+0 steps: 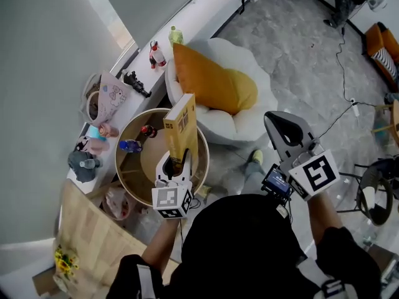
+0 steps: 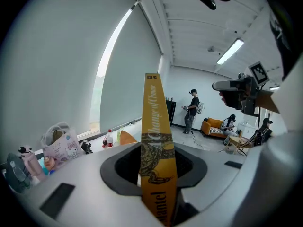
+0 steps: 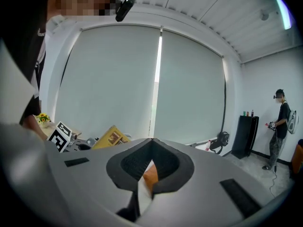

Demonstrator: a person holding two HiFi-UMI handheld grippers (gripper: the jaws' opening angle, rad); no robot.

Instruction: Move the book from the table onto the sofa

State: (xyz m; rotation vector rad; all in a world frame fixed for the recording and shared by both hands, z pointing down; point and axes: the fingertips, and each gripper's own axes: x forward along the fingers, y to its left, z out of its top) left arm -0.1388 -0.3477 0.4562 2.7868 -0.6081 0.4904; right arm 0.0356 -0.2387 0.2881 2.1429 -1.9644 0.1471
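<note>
A yellow book [image 1: 182, 126] stands upright above the round wooden table [image 1: 128, 173], with my left gripper [image 1: 176, 161] shut on its lower end. In the left gripper view its spine [image 2: 156, 141] rises straight up between the jaws of the left gripper [image 2: 158, 183]. Just beyond the table is the white sofa [image 1: 249, 126], which has an orange cushion [image 1: 215, 83] on it. My right gripper [image 1: 275, 120] hangs to the right of the book over the sofa's near edge, its jaws shut and empty. The right gripper view shows the book [image 3: 111, 137] tilted at its left, past the right gripper [image 3: 151, 143].
Two small bottles [image 1: 138, 139] stand on the table. A ledge under the window holds a pink bag [image 1: 109, 98], bottles [image 1: 156, 55] and toys. A wooden top [image 1: 93, 242] lies at the lower left. Cables cross the grey floor [image 1: 340, 61]. People stand far off [image 2: 191, 110].
</note>
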